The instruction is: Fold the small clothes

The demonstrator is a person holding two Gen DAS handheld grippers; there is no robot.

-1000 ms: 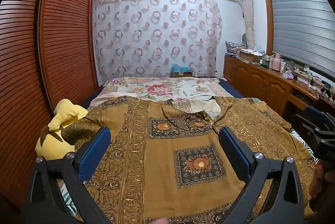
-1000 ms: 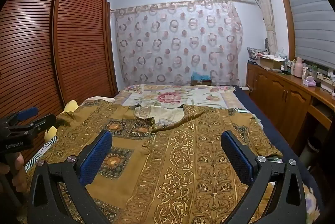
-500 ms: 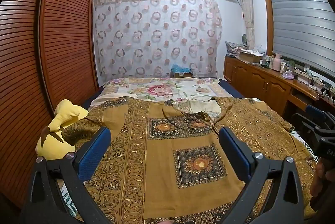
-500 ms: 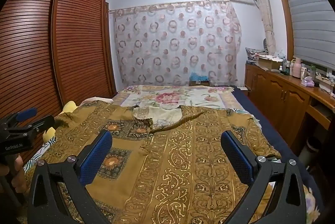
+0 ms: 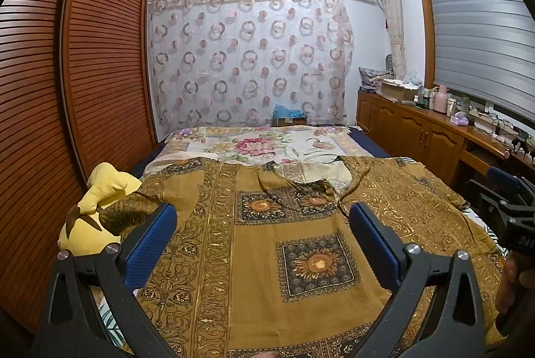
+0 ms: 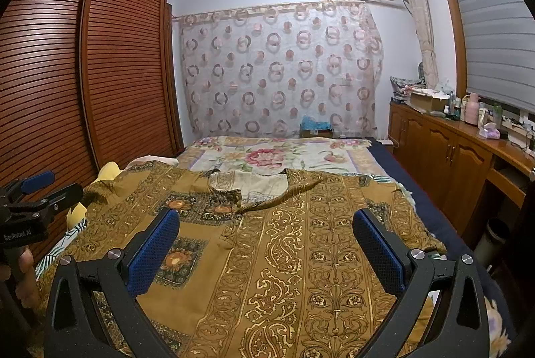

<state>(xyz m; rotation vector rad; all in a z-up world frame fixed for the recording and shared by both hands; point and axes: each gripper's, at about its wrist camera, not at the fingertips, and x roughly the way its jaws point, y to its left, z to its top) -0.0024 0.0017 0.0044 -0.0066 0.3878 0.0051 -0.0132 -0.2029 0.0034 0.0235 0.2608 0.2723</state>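
A brown and gold patterned garment (image 5: 284, 241) lies spread flat across the bed, neckline toward the far end; it also shows in the right wrist view (image 6: 301, 241). My left gripper (image 5: 264, 234) is open and empty, held above the garment's left half. My right gripper (image 6: 267, 241) is open and empty above the right half. The right gripper shows at the right edge of the left wrist view (image 5: 508, 207), and the left gripper at the left edge of the right wrist view (image 6: 30, 207).
A yellow plush toy (image 5: 97, 210) lies at the bed's left edge by the slatted wooden wardrobe (image 5: 67, 107). A floral bedspread (image 5: 260, 144) covers the far end of the bed. Wooden cabinets (image 6: 451, 154) with bottles run along the right wall.
Both grippers have barely moved; the right wrist view has tilted up and drifted slightly. The garment lies as before.
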